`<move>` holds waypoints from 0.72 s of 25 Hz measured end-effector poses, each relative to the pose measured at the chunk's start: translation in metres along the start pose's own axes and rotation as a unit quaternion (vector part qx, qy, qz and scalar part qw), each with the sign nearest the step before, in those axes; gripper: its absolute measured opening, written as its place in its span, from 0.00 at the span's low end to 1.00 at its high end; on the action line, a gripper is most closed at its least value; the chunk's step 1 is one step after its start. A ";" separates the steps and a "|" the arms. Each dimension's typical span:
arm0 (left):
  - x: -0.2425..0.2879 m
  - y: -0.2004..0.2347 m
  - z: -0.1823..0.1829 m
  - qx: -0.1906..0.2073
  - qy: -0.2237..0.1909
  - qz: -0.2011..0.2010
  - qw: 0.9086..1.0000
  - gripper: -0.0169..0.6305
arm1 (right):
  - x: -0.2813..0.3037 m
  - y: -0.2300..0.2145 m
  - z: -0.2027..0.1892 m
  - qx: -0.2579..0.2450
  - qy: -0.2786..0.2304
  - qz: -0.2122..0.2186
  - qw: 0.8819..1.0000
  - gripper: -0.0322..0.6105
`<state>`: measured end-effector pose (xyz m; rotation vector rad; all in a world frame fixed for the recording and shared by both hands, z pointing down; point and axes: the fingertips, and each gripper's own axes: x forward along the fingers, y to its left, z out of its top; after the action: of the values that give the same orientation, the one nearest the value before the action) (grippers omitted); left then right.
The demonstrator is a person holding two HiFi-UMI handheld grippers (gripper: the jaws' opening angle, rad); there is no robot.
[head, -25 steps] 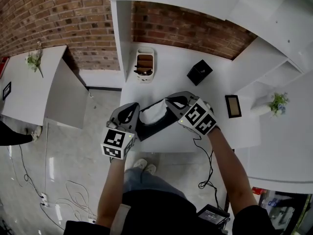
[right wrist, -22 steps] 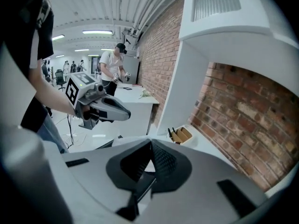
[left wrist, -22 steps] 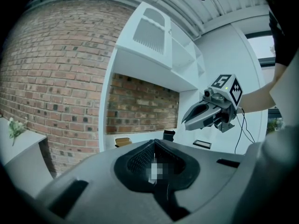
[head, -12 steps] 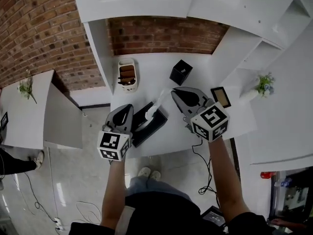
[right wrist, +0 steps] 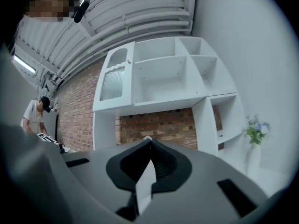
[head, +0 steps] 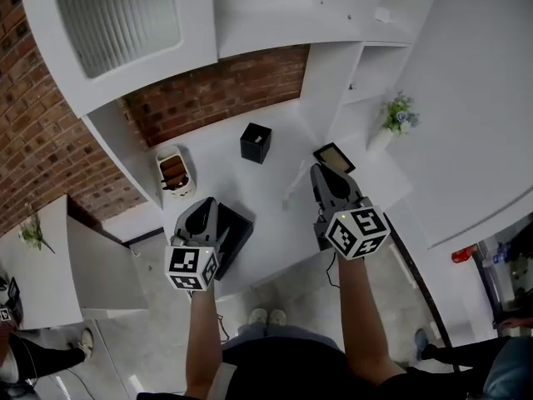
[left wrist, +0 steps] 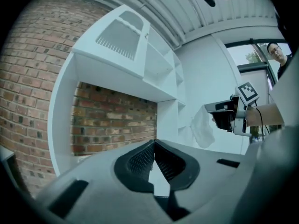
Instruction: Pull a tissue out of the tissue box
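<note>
White tissue (left wrist: 202,127) hangs free in the air from the right tongs (right wrist: 149,143). Their jaws are pinched together on the sheet, and a strip of it shows between the ribbed pads. The left tongs (left wrist: 154,143) are closed tip to tip, with nothing caught between them. Both are held level over the white counter (head: 275,177), the right tongs well off to the right of the left ones.

The black tissue box (head: 231,233) lies just to the right of the left tongs, at the counter's near edge. The head view shows it partly covered by them and apart from the tissue. Beyond the left tongs, a white holder (head: 175,173) with brown contents stands against the brick wall (head: 216,98). A small black cube-shaped container (head: 256,142) sits farther off, between the lines of the two tongs. A dark-framed picture (head: 333,157) lies just ahead of the right tongs, and a small potted plant (head: 398,113) stands farther off to their right. White shelving (right wrist: 173,73) rises ahead of both tongs.
</note>
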<state>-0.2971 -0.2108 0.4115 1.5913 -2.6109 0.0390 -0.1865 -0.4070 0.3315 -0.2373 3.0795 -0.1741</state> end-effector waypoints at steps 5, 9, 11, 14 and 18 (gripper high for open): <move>0.015 -0.018 0.008 0.005 -0.008 -0.025 1.000 0.04 | -0.050 -0.036 -0.012 0.022 -0.037 -0.088 0.995 0.05; 0.023 -0.029 0.011 0.009 -0.012 -0.042 0.999 0.04 | -0.077 -0.055 -0.033 0.032 -0.031 -0.138 0.989 0.05; 0.026 -0.036 0.011 0.011 -0.010 -0.050 0.999 0.04 | -0.086 -0.061 -0.037 0.034 -0.026 -0.150 0.988 0.05; 0.029 -0.044 0.009 0.013 -0.007 -0.060 0.998 0.04 | -0.095 -0.065 -0.039 0.035 -0.025 -0.161 0.986 0.05; 0.029 -0.048 0.007 0.013 -0.007 -0.066 0.998 0.04 | -0.100 -0.065 -0.040 0.031 -0.023 -0.167 0.985 0.05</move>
<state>-0.2676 -0.2590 0.4055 1.7740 -2.5191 0.0555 -0.0803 -0.4508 0.3826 -0.7416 2.9597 -0.2712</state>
